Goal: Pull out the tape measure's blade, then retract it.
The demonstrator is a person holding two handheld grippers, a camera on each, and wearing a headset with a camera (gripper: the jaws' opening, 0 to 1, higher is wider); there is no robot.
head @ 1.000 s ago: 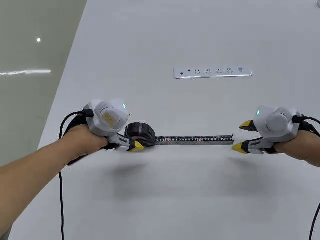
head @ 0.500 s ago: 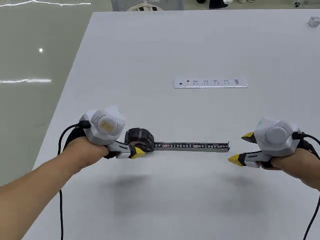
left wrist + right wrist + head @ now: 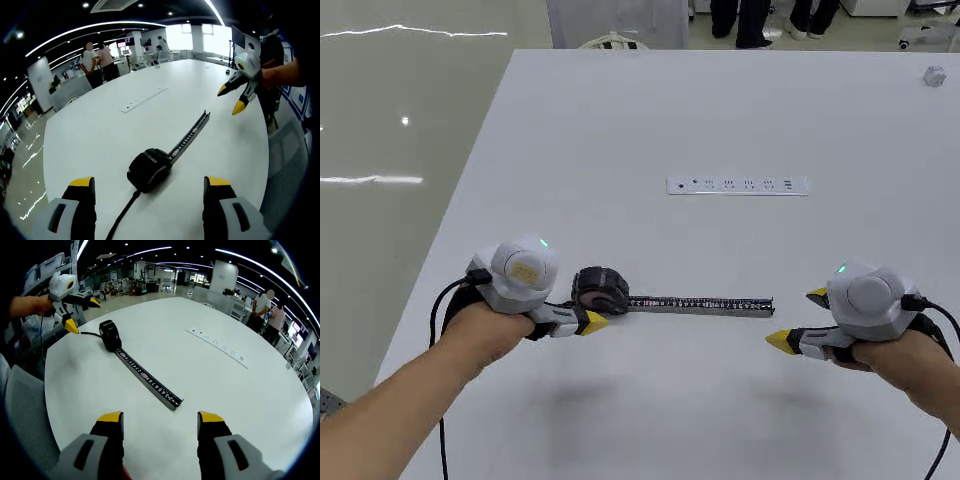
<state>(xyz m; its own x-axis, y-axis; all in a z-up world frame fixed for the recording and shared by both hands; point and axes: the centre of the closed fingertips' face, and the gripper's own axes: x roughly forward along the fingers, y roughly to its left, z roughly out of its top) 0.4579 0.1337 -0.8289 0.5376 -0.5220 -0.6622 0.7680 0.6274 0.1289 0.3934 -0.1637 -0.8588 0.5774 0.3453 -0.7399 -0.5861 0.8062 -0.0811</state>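
**A:** How did the left claw (image 3: 149,186) stand?

**B:** Its jaws were spread wide and gripped nothing. The black, round-bodied plastic tape measure case (image 3: 149,169) lay on the table just ahead, between the two yellow tips. In the left gripper view it touched neither.

**A:** And the right claw (image 3: 161,419)?

**B:** Open and empty as well. It was held just short of the hooked end (image 3: 176,402) of the dark, numbered metal blade (image 3: 147,380), apart from it.

**A:** Which step was that, then?

**B:** The blade lay drawn out flat along the white table (image 3: 620,120), with nothing holding either end. I judged the pull done and the retraction not yet begun. As it lay extended with no grip on it, a lock was probably holding it. The next move called for the left claw to close on the case and steady it while the lock was released. The right claw could take the hooked end so the blade fed back gently instead of whipping.

**A:** Was there room to work?

**B:** Plenty. Bare table lay on both sides of the blade, and the long white power strip (image 3: 736,185) sat well apart beyond it. The table's left edge (image 3: 445,240) ran near the left hand (image 3: 485,330), with glossy floor (image 3: 380,150) past it, so there was less margin that way than to the right. A thin black cord (image 3: 120,220) trailed from the case back toward the left claw, and I thought it might snag.
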